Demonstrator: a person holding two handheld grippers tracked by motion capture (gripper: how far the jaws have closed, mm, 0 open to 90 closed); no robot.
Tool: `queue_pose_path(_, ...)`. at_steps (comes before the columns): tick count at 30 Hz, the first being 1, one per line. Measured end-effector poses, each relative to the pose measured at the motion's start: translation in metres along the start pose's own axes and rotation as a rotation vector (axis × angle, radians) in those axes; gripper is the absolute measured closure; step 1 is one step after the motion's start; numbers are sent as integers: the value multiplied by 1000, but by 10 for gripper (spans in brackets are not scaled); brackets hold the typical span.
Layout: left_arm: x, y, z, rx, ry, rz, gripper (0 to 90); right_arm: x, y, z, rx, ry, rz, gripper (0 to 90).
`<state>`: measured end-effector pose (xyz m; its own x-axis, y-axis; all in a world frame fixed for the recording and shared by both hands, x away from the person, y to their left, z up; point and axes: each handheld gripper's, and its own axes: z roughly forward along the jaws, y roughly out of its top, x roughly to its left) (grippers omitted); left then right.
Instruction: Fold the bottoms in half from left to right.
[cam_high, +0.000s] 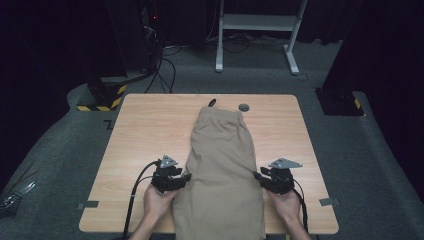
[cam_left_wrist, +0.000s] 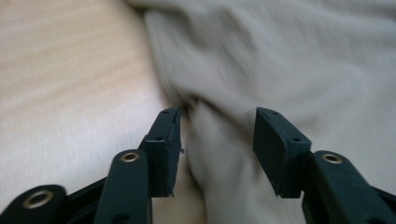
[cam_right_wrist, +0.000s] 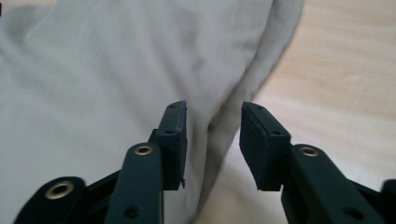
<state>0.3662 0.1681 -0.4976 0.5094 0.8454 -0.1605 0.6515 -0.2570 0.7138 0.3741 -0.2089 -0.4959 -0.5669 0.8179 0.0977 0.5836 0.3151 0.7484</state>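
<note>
Wooden desk (cam_high: 135, 135), light grain, set on grey carpet in a dark room. Near edge: two hands hold the grippers at either side of khaki shorts (cam_high: 222, 165), which lie flat down the desk's middle, waistband far, leg hems at the near edge. Left gripper (cam_high: 184, 178) sits at the shorts' left edge; in the left gripper view its fingers (cam_left_wrist: 164, 140) stand apart, straddling a raised fold of cloth, not closed on it. Right gripper (cam_high: 259, 176) sits at the right edge; its fingers (cam_right_wrist: 173, 135) are likewise apart around the edge fold. Judgement: early stage, grasp positioned on both sides but not made; pinching, lifting and folding remain. Farther: a small dark tab (cam_high: 212, 103) and a round grey cap (cam_high: 244, 107) beyond the waistband. Far: white frame legs (cam_high: 256, 30), cables (cam_high: 165, 70), hazard-striped base (cam_high: 102, 97).
</note>
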Motion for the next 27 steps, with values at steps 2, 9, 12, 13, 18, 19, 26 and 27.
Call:
queue_pose_path(2, 2, 4, 6, -5, 6, -17, 510, -2, 10, 8, -9, -9, 17, 606)
queue_pose_path(9, 8, 11, 35, 25, 35, -31, 651, -8, 30, 38, 29, -24, 44, 695)
queue_pose_path(12, 8, 11, 35, 33, 37, -24, 777, -8, 32, 44, 52, -31, 34, 793)
queue_pose_path(13, 8, 11, 35, 39, 35, -20, 777, -8, 32, 47, 65, -34, 24, 846)
queue_pose_path(18, 6, 8, 29, 65, 37, 8, 859, -8, 27, 51, 103, -58, -4, 900)
queue_pose_path(19, 5, 5, 25, 74, 26, 11, 860, -11, 23, 47, 104, -74, -2, 900)
queue_pose_path(26, 15, 3, 19, 26, 26, -46, 723, -17, 23, 33, 25, -23, 31, 729)
queue_pose_path(27, 18, 7, 21, 19, 29, -52, 664, -16, 28, 36, 28, -20, 40, 676)
